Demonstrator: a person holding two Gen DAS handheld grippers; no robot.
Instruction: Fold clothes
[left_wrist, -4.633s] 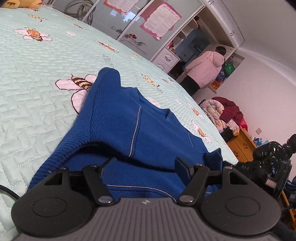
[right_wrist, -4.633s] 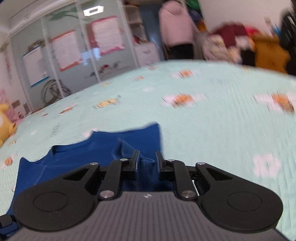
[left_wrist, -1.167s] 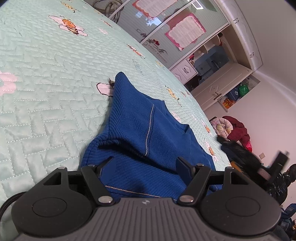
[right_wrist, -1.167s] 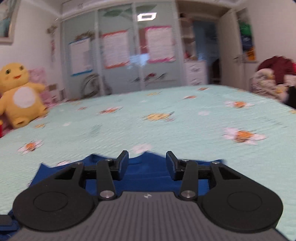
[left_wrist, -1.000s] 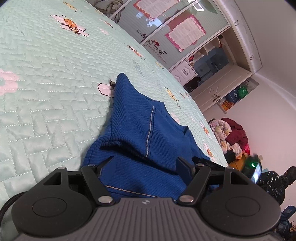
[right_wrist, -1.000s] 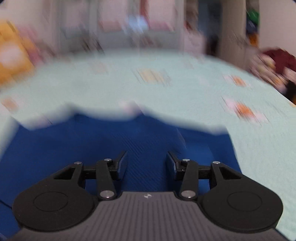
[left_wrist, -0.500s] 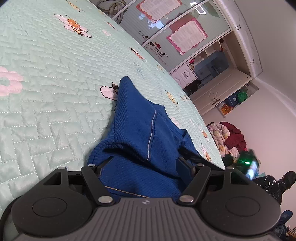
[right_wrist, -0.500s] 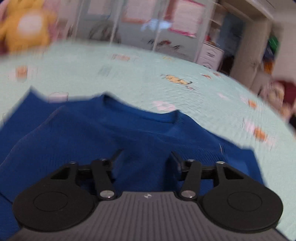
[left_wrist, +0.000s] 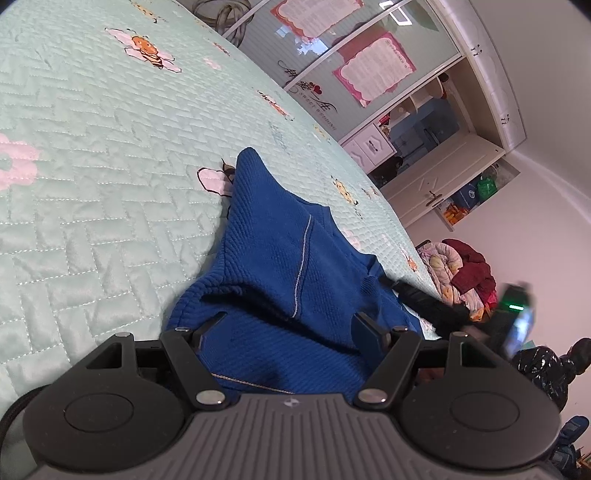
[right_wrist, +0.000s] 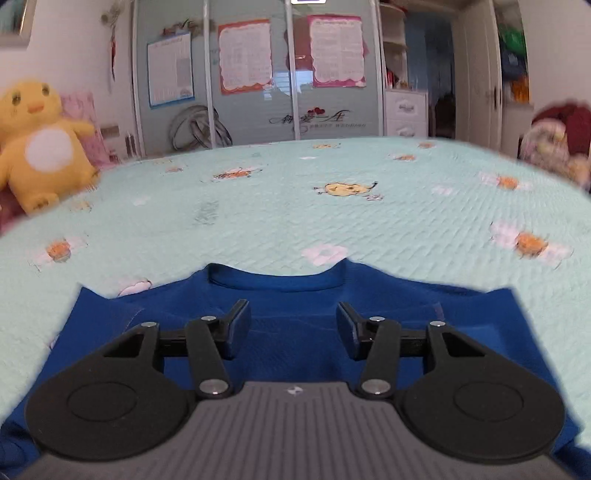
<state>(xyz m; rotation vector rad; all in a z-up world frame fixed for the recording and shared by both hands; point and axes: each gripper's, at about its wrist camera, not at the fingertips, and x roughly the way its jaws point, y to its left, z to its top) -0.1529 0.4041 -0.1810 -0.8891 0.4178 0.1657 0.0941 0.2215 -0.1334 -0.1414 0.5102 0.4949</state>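
A mint-green quilted bed (left_wrist: 92, 155), printed with bees and flowers, carries a blue knit sweater (left_wrist: 280, 258) lying near its close edge; in the right wrist view the sweater (right_wrist: 295, 314) lies flat with its round collar (right_wrist: 277, 280) pointing away toward the wardrobe doors (right_wrist: 258, 74).

The left gripper (left_wrist: 291, 325) is spread wide, its fingers resting low on either side of a raised fold of the sweater without pinching it. The right gripper (right_wrist: 291, 328) is also wide apart, hovering over the sweater's chest just short of the collar, holding nothing.

Compared with 4.6 s ago, the right gripper has let go: then its fingers were nearly together on a bunch of blue cloth, and now they stand apart over a flattened garment. The left gripper has kept its wide spread by the same fold. The person in pink seen at the wardrobe then is gone from view.

The glass doors bear cursive lettering with red hearts (right_wrist: 317, 117), too stylised to read, and pink-bordered posters (right_wrist: 336, 51) whose text is too small. A yellow plush toy (right_wrist: 40, 147) sits at the left.
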